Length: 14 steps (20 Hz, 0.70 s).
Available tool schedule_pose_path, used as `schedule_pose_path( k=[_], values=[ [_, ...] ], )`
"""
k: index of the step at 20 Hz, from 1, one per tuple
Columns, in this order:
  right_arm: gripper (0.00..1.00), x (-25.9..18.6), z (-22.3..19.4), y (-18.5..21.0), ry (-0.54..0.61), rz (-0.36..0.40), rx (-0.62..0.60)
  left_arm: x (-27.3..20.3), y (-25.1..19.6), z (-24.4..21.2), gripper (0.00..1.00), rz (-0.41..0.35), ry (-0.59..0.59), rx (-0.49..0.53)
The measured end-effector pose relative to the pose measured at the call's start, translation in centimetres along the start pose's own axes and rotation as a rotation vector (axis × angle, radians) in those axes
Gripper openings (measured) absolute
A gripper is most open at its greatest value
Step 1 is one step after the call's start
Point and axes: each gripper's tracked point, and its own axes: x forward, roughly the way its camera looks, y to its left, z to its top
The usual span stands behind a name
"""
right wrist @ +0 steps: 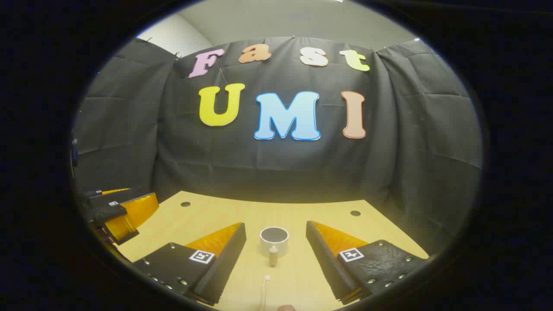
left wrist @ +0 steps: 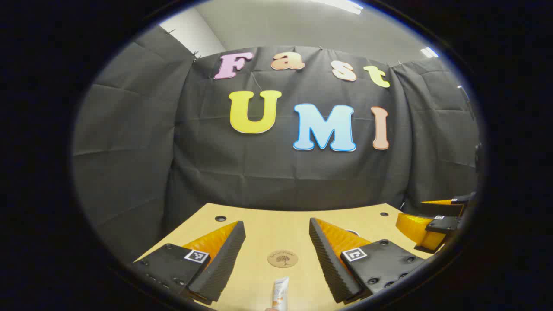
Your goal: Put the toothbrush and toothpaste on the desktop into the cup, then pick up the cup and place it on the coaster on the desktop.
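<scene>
White cup [right wrist: 274, 240] between right gripper's [right wrist: 275, 252] wide-open, empty fingers; coaster [left wrist: 282, 258] between left's [left wrist: 276, 252].

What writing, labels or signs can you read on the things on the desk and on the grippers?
Coaster: a tree emblem with small lettering, too blurred to read.
Toothpaste: print too small to read.
Left gripper and right gripper: square black-and-white marker tags, no words.
Cup: no text visible.

Wooden desktop [right wrist: 328, 216] with cup [right wrist: 274, 240], toothbrush [right wrist: 264, 290], toothpaste [left wrist: 280, 293], coaster [left wrist: 282, 258].
</scene>
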Motion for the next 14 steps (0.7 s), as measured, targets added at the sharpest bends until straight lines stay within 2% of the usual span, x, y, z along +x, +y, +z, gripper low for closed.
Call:
schedule_pose_path(
  k=[3, 4, 14],
  values=[
    [0.89, 0.2, -0.2, 0.0, 0.002, 0.007, -0.016, 0.0, 0.3, -0.7, 0.97, 0.010, 0.017, 0.003],
    [0.89, 0.2, -0.2, 0.1, 0.002, 0.011, -0.021, 0.0, 0.4, -0.9, 0.94, 0.014, 0.023, 0.002],
    [0.89, 0.7, -1.0, 0.9, 0.020, 0.026, -0.058, 0.6, 1.0, -2.3, 0.96, 0.023, 0.058, -0.017]
  ],
)
